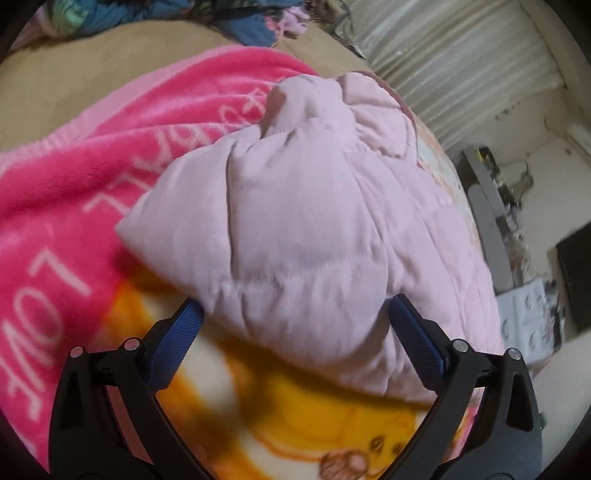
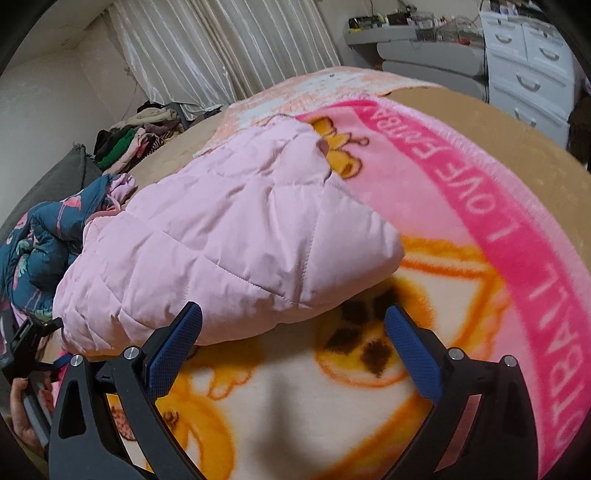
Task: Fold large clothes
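A pale pink quilted jacket lies bunched in a thick fold on a pink and orange printed blanket. My left gripper stands open, its blue pads on either side of the jacket's near edge, with fabric between them. In the right wrist view the same jacket lies ahead and to the left. My right gripper is open too; its left fingertip touches the jacket's near hem, and the blanket shows between the fingers. At the far left of that view a hand holds the other gripper.
A dark blue patterned garment is heaped beside the jacket, also seen at the top as the blue garment. A pile of clothes sits further back by the curtains. White drawers and a grey shelf stand beyond the bed.
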Motion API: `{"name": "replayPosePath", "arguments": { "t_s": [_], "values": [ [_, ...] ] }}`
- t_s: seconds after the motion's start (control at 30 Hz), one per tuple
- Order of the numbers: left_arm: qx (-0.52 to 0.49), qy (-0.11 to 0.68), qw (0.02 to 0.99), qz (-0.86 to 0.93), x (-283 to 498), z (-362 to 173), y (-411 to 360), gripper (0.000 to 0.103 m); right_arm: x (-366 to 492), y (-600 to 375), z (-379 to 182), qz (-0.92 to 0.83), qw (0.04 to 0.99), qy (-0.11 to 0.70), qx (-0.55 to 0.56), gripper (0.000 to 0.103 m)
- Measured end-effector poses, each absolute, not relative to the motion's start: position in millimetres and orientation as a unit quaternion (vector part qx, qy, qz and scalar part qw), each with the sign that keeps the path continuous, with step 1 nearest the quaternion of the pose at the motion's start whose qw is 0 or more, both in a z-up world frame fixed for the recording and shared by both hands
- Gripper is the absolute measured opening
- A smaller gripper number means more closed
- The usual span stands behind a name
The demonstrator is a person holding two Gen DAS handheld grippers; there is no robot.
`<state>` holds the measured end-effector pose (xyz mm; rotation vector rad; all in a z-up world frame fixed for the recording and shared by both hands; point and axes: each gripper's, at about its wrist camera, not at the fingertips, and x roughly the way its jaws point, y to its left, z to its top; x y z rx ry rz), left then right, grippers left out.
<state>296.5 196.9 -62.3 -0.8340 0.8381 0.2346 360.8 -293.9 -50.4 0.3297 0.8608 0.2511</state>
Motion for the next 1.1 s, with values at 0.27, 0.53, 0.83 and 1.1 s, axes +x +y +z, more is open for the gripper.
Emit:
{"name": "replayPosePath", "arguments": {
  "t_s": [0.27, 0.53, 0.83, 1.1],
  "values": [
    [-0.385, 0.392, 0.826, 0.129, 321.5, -74.7, 199.9, 0.095, 393.5, -298.4, -69.8, 0.129, 0.854, 0.43, 0.263, 0.099],
    [-0.37, 0.381, 0.837, 0.129, 335.0, -81.5, 199.9, 0.095, 428.9, -303.8, -97.8, 0.118, 0.824, 0.424, 0.358, 0.099],
    [-0.283, 0.352, 0.882, 0.137, 329.9, -49.6, 172.4, 0.044, 424.3, -290.1, -74.1, 0.163, 0.854, 0.376, 0.322, 0.04],
    [-0.216, 0.304, 0.921, 0.112, 308.1, 12.9, 151.8, 0.025, 395.7, -265.4, 1.4, 0.205, 0.908, 0.324, 0.17, 0.026]
  ]
}}
